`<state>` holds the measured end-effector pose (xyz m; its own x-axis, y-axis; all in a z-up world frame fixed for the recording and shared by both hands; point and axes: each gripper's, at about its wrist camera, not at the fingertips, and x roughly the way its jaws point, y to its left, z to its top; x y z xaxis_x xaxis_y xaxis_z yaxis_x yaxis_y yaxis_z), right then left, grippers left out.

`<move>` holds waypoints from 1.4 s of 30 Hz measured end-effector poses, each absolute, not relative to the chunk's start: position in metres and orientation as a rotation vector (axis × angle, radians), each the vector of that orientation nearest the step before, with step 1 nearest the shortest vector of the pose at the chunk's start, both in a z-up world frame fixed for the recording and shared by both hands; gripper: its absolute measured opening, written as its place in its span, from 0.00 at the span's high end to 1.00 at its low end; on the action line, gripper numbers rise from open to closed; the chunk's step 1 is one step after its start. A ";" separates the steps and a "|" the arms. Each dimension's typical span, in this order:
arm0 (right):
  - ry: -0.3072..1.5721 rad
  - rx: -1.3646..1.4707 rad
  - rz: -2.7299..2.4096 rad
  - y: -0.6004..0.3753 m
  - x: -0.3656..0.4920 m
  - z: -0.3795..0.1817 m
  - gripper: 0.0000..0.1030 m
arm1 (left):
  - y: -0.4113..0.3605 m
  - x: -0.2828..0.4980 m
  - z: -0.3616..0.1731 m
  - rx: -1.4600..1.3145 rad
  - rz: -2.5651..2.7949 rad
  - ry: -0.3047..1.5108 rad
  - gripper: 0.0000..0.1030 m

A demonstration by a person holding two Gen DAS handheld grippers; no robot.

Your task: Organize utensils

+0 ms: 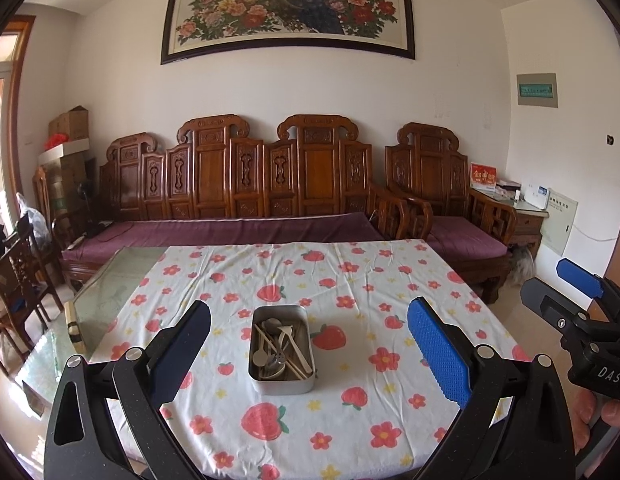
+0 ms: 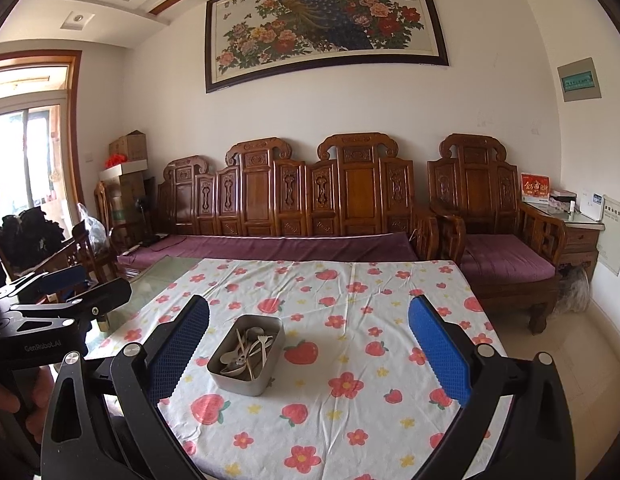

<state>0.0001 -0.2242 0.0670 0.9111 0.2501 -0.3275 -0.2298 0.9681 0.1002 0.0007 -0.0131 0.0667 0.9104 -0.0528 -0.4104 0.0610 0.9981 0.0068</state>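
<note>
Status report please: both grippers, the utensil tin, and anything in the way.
Left gripper open, empty, above the table. Right gripper open, empty. Metal tin on the floral tablecloth, utensils piled inside, untouched. Nothing between grippers and tin.

The metal tin is sitting alone on the flowered tablecloth — bare cloth is lying open on every side of it. Its upright walls are ringing the piled utensils, leaving only the open top as a way in. Beyond the far table edge, the carved wooden sofa is standing — well apart.
</note>
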 end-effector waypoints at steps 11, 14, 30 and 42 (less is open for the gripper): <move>0.345 0.059 0.246 -0.224 -0.003 0.066 0.02 | -0.013 0.001 0.065 0.018 -0.058 0.422 0.07; 0.349 0.061 0.245 -0.223 -0.003 0.064 0.02 | -0.013 0.002 0.064 0.019 -0.059 0.423 0.07; 0.353 0.063 0.244 -0.221 -0.001 0.058 0.02 | -0.013 0.001 0.062 0.016 -0.060 0.421 0.07; 0.355 0.065 0.244 -0.222 -0.001 0.059 0.02 | -0.014 0.001 0.060 0.018 -0.060 0.421 0.07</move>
<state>-0.0007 -0.2217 0.0588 0.9088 0.2480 -0.3357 -0.2254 0.9686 0.1054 0.0011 -0.0142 0.0601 0.9111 -0.0541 -0.4087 0.0617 0.9981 0.0054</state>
